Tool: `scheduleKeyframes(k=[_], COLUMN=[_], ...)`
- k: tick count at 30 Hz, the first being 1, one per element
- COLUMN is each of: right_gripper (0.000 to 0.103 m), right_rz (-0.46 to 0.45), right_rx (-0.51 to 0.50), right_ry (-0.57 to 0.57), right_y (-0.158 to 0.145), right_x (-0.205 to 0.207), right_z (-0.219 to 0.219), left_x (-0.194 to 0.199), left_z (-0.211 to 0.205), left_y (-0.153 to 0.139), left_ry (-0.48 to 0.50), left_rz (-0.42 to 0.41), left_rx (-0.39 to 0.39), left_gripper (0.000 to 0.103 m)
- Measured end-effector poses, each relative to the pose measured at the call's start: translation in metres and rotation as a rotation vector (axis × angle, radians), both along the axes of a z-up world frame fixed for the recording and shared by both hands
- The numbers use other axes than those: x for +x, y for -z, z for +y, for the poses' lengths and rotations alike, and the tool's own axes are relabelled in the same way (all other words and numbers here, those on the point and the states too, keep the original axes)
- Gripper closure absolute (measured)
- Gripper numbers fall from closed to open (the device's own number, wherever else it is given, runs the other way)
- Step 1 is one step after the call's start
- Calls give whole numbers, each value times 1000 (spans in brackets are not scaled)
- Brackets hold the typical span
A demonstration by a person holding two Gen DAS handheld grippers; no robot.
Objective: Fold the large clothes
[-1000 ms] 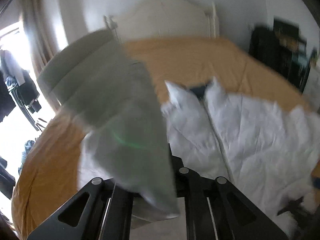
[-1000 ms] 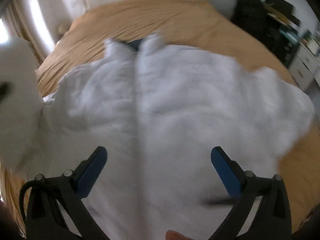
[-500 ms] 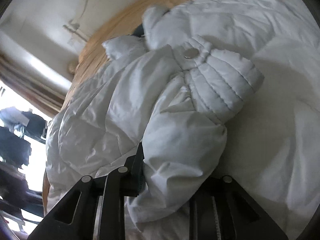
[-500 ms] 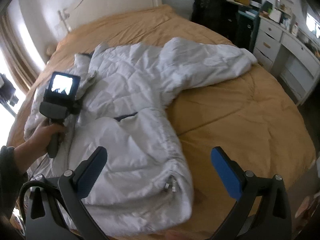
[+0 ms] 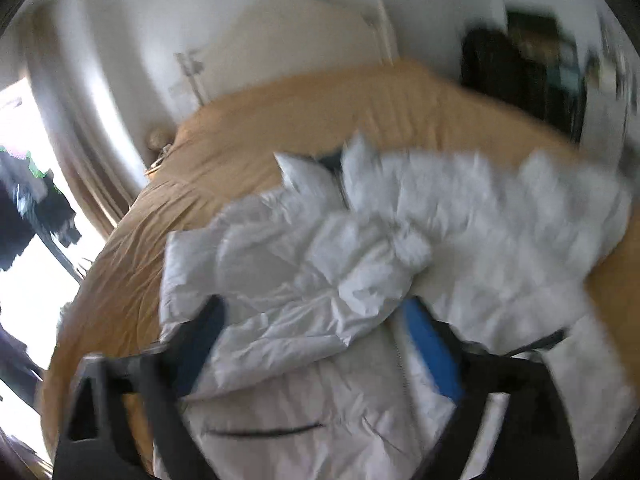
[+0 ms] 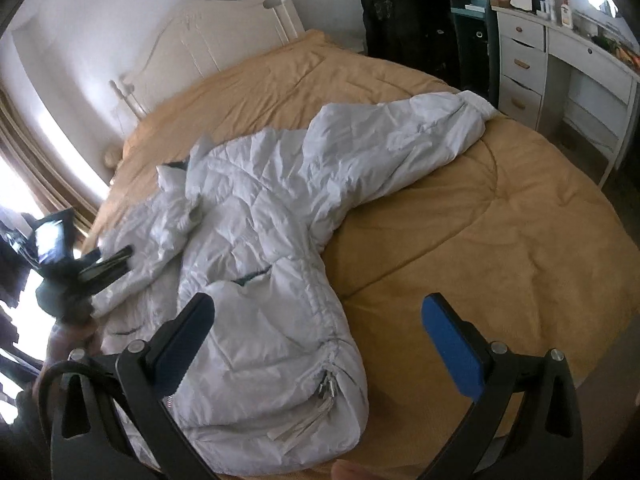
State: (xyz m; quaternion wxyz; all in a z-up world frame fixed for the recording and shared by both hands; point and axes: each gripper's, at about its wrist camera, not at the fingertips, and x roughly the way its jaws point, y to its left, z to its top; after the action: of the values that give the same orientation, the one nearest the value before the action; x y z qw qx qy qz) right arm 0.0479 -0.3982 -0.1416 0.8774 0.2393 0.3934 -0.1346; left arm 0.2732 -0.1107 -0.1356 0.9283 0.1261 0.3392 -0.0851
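Observation:
A white puffer jacket (image 6: 260, 240) lies front up on the tan bed (image 6: 460, 240). One sleeve (image 6: 420, 136) stretches out to the right. The other sleeve (image 5: 320, 280) lies folded across the body, as the blurred left wrist view shows. My left gripper (image 5: 316, 344) is open and empty just above the folded sleeve; it also shows at the left of the right wrist view (image 6: 108, 264). My right gripper (image 6: 320, 332) is open and empty above the jacket's hem (image 6: 320, 400) near the bed's front edge.
A white headboard (image 6: 212, 36) stands at the far end of the bed. A black bag (image 6: 400, 28) and white drawers (image 6: 520, 64) stand to the right. A bright window with curtains (image 5: 80, 140) is on the left.
My left gripper let go of the sleeve, opened and pulled back; the sleeve now lies across the jacket body. My right gripper stayed open and drew back a little.

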Motion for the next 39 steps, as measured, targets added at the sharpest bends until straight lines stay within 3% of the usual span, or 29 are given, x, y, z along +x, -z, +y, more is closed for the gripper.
scheduleKeyframes(k=[3,5,9,13,16,22,26,30,34,37,39], right_gripper=[0,0,0,0,0,0,0,0,0,0,4], right_rz=[-12,-19,-66,-116,-162,-168,-237,-292,-340,-284,-242], right_rx=[41,106,300,369,417,644,763,857,830,724,673], right_ry=[-12,-5,80,190,240,384,377,381,372,355,353], right_y=[3,12,29,39,51,120,153,183,183,168,162], right_x=[-3,-4,0,18,41,81,97,113,137,163,176], right_z=[-2,-12,-63,-126,-181,-274,-289,-298,-306,-301,-298], left_x=[-14,-7,19,26,18,1,16,18,18,34,46], left_z=[35,40,32,23,16,10,-11,-32,-54,-79,-102], left_y=[-30,-34,-16,8,16,13,12,10,13,28,39], left_ry=[-15,-31,-52,-50,-35,-20,-10,9,7,-20,-85], left_rz=[31,73,156,306,360,360,356,370,340,386,361], left_rx=[-234,-282,-249,-362,-425,-462,-436,-463,-422,-472,-445], left_gripper=[0,0,6,10,10,10,10,9,9,9,9])
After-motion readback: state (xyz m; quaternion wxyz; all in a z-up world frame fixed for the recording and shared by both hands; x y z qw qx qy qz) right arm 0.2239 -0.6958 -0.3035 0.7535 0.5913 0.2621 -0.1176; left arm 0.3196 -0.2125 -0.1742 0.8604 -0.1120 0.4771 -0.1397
